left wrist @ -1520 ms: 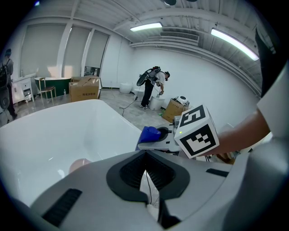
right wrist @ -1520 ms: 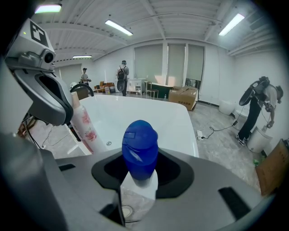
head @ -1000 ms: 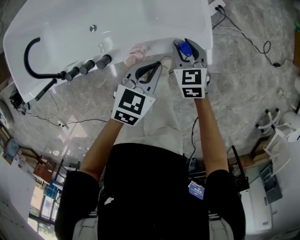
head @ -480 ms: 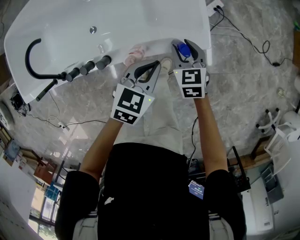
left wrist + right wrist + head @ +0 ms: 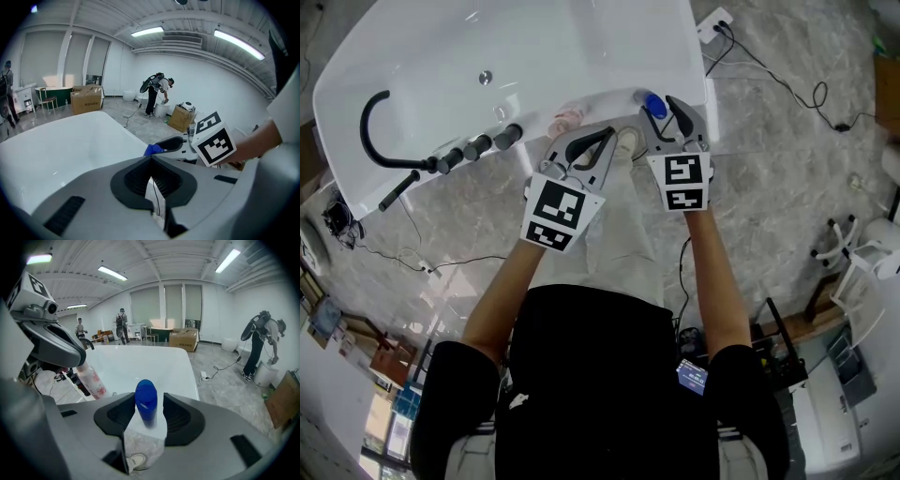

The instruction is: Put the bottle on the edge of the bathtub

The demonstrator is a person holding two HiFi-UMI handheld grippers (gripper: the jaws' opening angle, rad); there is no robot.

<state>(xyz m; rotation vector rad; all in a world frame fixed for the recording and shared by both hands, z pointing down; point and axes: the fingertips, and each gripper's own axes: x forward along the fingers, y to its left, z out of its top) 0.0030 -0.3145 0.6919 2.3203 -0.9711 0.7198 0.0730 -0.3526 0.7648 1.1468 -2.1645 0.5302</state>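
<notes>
White acrylic is the bathtub (image 5: 609, 37), which fills the top of the head view and stands on a grey marbled floor (image 5: 787, 187). The person stands at its near long edge with both arms stretched toward it.

The right claw (image 5: 149, 395) is at this near edge, close to the right corner of the bathtub. Its jaws have just been opening and now stand apart. The blue bottle (image 5: 653, 102) stands upright on the edge between the two jaws. The right gripper view shows a gap beside it, so the pads do not press it.

The left claw (image 5: 151, 158) is just beside the right one, nearer to the middle of the same edge. Its jaws are together, with only a thin slit between them, and they hold nothing.

A little further left on the edge is a second bottle (image 5: 568, 118), pinkish, which seems to stand upright, though the view is not sharp there. Toward the left end of the edge are black tap knobs (image 5: 478, 145) in a row and a curved black hose (image 5: 367, 127).
</notes>
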